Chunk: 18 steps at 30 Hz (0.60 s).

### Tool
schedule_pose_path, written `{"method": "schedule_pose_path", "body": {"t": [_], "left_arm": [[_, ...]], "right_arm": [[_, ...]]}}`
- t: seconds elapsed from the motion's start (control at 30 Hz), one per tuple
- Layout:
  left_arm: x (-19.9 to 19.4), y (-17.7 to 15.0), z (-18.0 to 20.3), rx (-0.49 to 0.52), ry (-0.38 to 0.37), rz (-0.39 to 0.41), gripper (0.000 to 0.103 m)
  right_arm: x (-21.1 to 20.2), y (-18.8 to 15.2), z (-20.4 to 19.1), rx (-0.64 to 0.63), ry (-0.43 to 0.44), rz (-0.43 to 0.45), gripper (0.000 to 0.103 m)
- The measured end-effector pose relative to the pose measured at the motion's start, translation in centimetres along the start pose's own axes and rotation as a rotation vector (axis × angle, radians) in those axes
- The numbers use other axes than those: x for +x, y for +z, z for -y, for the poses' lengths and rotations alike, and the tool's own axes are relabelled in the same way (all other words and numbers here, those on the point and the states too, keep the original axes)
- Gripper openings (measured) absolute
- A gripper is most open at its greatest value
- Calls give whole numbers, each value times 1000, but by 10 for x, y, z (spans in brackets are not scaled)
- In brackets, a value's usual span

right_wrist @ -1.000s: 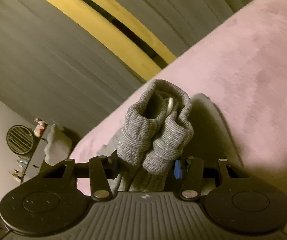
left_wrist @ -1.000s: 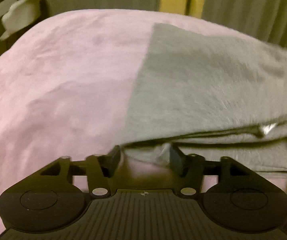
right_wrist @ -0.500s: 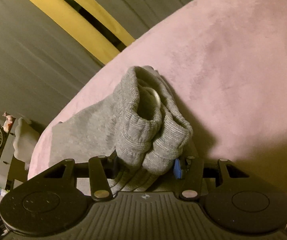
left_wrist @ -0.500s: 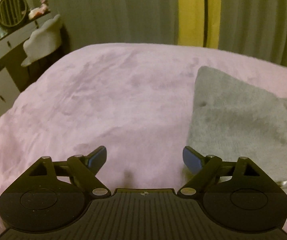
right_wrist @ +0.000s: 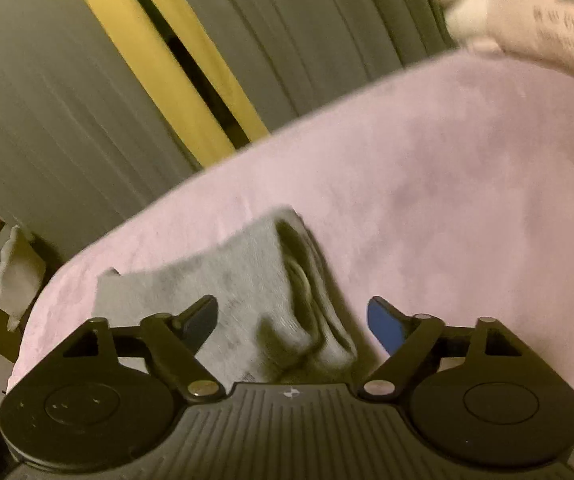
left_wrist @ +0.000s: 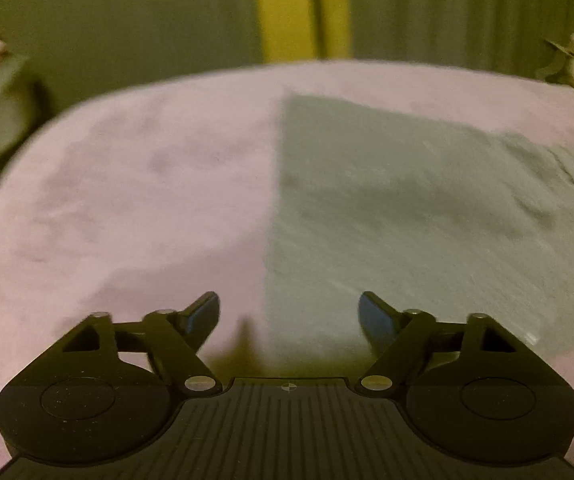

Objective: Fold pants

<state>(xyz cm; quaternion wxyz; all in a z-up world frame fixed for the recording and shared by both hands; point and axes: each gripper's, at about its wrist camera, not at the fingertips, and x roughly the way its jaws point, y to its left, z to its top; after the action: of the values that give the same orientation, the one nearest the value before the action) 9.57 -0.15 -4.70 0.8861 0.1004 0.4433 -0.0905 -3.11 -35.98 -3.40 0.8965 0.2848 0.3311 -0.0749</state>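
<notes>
We hold both hand-held grippers, left and right, released above the folded pants on the bed; next we should press the stack flat, square its edges.

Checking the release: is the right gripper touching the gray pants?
Cannot tell. In the right wrist view the right gripper is open over the gray pants, but any gap at the fingers is unclear.

Pink bed cover, grey curtains; yellow strip, dim warm light
</notes>
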Motion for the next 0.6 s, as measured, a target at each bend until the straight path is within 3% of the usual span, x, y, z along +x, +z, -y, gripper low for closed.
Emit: {"method": "schedule_pose_path", "body": {"t": [0.1, 0.2, 0.27, 0.37, 0.43, 0.5, 0.6], "left_arm": [[20, -10, 5, 26, -4, -101, 80], [25, -8, -13, -90, -63, -162, 80], [25, -8, -16, -95, -70, -168, 81], [15, -10, -9, -24, -16, -111, 82], [3, -12, -6, 52, 103, -31, 82], [-2, -12, -8, 126, 180, 38, 89], [2, -1, -16, 126, 82, 68, 95]], "right_arm": [[0, 6, -5, 5, 60, 15, 87], [15, 11, -16, -10, 115, 39, 87], [31, 14, -30, -57, 116, 42, 87], [69, 9, -41, -149, 47, -26, 87], [98, 0, -34, -154, -60, -194, 86], [95, -5, -13, -124, -95, -206, 92], [87, 0, 22, -12, 20, -223, 103]]}}
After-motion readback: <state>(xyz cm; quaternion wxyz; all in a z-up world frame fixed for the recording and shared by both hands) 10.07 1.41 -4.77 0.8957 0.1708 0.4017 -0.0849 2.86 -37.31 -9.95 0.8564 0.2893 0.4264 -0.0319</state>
